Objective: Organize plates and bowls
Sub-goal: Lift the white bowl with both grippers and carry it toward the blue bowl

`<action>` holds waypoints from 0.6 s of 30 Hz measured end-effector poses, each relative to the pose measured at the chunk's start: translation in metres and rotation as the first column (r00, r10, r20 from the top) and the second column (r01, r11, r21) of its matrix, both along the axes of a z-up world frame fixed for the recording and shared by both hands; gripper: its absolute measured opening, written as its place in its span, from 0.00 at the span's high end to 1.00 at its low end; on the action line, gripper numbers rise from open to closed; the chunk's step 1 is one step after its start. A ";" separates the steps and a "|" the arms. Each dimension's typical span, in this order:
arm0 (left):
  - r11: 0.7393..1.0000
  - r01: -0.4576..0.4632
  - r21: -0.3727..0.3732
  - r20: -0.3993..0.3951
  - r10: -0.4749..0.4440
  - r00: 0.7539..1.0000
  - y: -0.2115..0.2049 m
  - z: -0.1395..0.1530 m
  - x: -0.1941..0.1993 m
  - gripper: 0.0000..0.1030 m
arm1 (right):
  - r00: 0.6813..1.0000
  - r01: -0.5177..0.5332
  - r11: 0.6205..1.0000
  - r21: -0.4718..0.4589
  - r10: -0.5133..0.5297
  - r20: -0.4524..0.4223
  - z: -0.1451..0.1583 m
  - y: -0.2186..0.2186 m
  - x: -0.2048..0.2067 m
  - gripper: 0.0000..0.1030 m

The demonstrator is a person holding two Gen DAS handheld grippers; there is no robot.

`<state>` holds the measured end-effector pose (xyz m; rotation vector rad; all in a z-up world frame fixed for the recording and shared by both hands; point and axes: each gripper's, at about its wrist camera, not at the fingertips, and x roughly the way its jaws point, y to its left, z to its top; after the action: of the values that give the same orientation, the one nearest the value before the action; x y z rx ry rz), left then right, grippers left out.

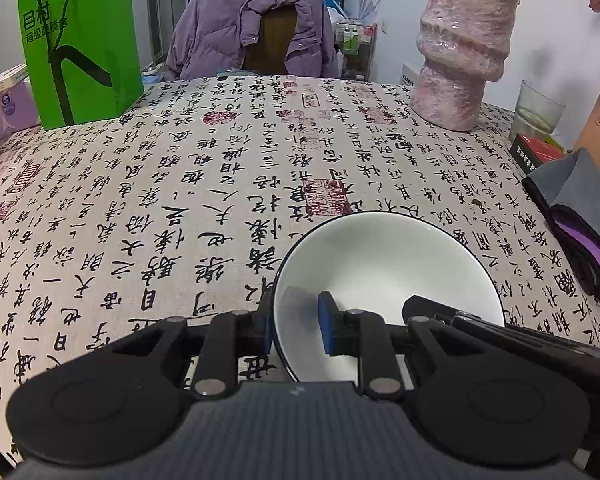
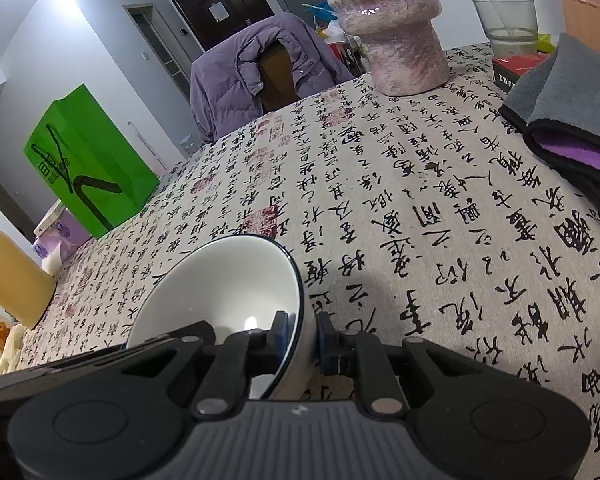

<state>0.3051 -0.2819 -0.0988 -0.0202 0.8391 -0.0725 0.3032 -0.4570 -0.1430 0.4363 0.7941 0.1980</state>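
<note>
The white ceramic bowl with a thin dark rim (image 1: pixel 384 268) sits on the table covered by a beige cloth printed with black calligraphy and red seals (image 1: pixel 180 184), near the front edge of the table. Both tools grip it at once. The left gripper (image 1: pixel 296 322) has its jaws narrowed onto the bowl's left wall, one blue pad inside the bowl and the other outside against the wall. The right gripper (image 2: pixel 303 334) clamps the opposite wall in the same way, with its jaws narrow, one pad inside and one outside. The bowl is empty.

Farther back, well apart from the bowl, a mottled pink vase (image 1: pixel 460 52) stands on the cloth, and a bright green paper bag (image 1: pixel 80 44) stands upright at the left. A folded grey and purple cloth (image 2: pixel 568 120) lies at the right edge.
</note>
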 end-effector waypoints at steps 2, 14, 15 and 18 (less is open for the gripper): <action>1.000 -0.001 0.001 -0.001 0.001 1.000 0.000 0.000 0.000 0.78 | 1.000 -0.002 1.000 0.000 0.002 0.000 0.000 0.001 0.000 0.86; 1.000 0.000 0.016 0.012 0.000 1.000 0.003 0.007 -0.007 0.78 | 1.000 -0.007 1.000 0.010 0.007 0.013 0.006 0.004 -0.005 0.86; 1.000 0.000 0.018 0.014 0.000 1.000 0.003 0.008 -0.008 0.78 | 1.000 -0.009 1.000 0.011 0.009 0.016 0.006 0.005 -0.006 0.86; 1.000 -0.001 0.026 0.017 0.000 1.000 0.004 0.012 -0.011 0.78 | 1.000 -0.011 1.000 0.015 0.011 0.025 0.009 0.007 -0.010 0.86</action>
<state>0.2941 -0.2781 -0.0868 0.0042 0.8234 -0.0614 0.2933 -0.4498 -0.1338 0.4427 0.7716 0.2193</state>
